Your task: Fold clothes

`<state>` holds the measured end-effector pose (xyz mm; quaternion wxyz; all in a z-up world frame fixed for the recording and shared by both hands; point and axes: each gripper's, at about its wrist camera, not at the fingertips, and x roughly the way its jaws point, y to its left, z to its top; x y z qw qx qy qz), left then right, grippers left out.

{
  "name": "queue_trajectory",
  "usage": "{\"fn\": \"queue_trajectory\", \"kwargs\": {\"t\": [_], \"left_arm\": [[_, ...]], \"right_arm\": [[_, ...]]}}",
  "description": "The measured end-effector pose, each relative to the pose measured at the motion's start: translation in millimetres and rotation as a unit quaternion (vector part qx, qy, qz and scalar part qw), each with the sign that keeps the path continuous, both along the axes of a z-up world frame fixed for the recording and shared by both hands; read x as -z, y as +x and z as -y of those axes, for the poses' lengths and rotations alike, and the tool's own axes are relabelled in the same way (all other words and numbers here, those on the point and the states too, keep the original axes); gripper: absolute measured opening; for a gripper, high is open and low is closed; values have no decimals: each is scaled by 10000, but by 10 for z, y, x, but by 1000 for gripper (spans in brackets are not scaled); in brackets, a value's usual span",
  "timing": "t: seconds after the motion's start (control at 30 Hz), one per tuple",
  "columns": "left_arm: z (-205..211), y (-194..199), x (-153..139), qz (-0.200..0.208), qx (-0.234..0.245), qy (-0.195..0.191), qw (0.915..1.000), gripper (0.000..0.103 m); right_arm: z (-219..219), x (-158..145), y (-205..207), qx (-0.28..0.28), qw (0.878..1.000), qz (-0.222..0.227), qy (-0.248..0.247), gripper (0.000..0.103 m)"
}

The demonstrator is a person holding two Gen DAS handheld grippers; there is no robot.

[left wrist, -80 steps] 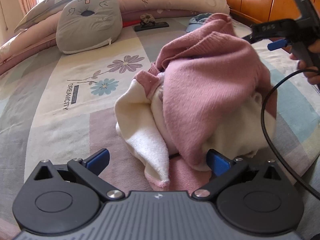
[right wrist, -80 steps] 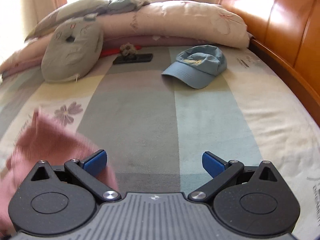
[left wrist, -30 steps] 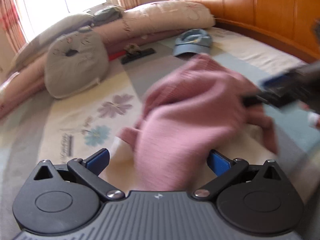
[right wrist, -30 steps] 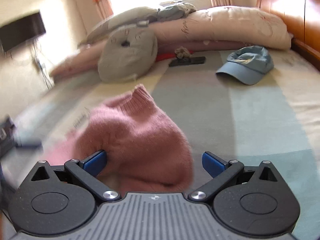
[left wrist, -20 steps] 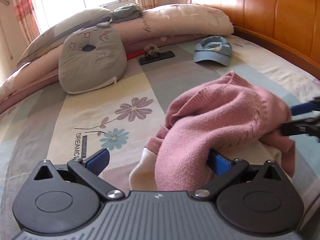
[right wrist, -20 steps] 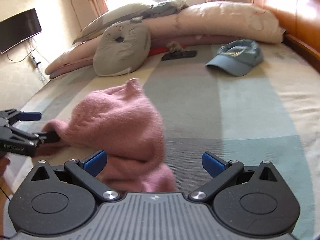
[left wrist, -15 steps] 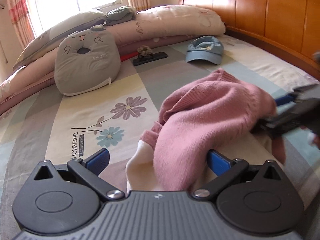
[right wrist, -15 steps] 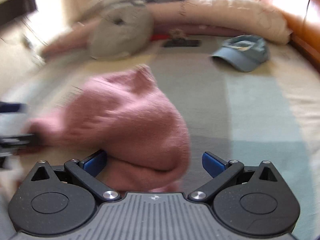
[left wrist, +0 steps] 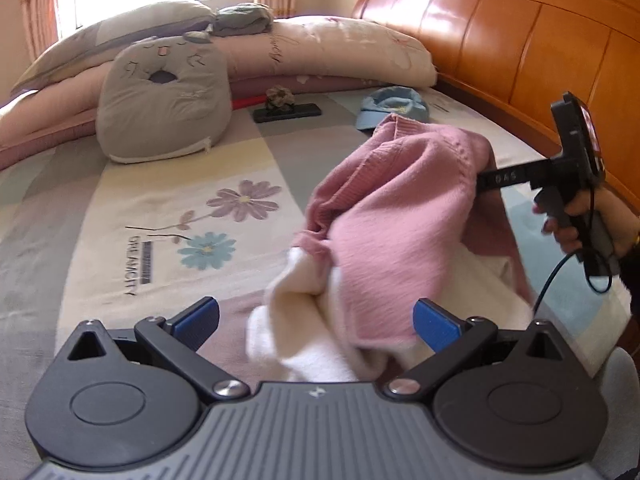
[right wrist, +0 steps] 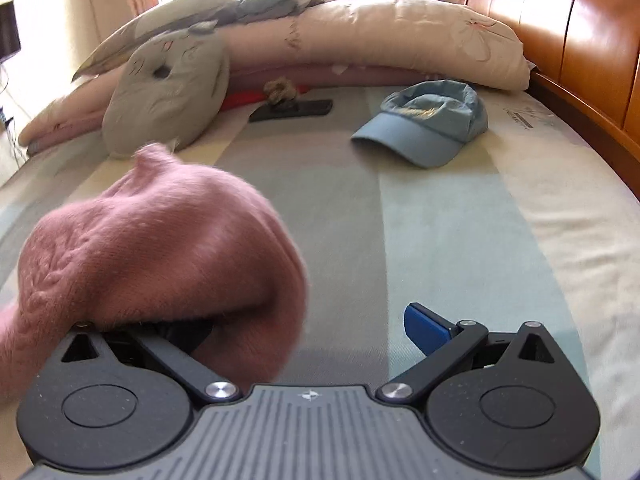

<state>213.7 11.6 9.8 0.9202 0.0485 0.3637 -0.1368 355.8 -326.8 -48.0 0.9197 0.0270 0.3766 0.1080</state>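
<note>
vs 0.5 s ago: the right-wrist view is sharp again, no motion blur, and the pink sweater [right wrist: 160,248] has bunched up over the right tool's [right wrist: 308,328] left finger, hiding its blue pad. In the left-wrist view the right tool [left wrist: 486,180] has risen and now sits at the sweater's [left wrist: 400,216] upper right edge, with its fingertips buried in the knit.

Left tool [left wrist: 316,322]: jaws wide apart, holding nothing. The sweater's near end lies between the pads, unclamped.

Right tool: own camera shows the jaws spread wide, with fabric draped on the left finger and the right pad bare. Nothing is pinched between the pads. A hand [left wrist: 580,216] grips its handle and a black cable hangs from it.

Sweater: fuzzy pink knit with a ribbed hem and a cream fleecy lining [left wrist: 304,320] showing at the near end. It is a crumpled mound, lifted on the right side, sitting mid-bed on the bedsheet [left wrist: 120,248].

Sheet is flat woven patchwork with a flower print. Grey cat-face cushion [left wrist: 164,96] and long rolled quilts [left wrist: 340,48] are at the far side. Blue cap [right wrist: 432,120] and a dark flat object [right wrist: 292,110] are beyond the sweater, well apart from it. Glossy wood headboard [left wrist: 520,40] bounds the right edge. There is open sheet to the left of the sweater and between it and the cap.
</note>
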Motion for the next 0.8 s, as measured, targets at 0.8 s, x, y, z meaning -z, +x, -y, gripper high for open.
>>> {"fn": "queue_trajectory", "kwargs": {"t": [0.8], "left_arm": [[-127,400,387,-260,-174,4,9995,102]], "right_arm": [[163,416,703,-1034,9870,-907,829,102]]}}
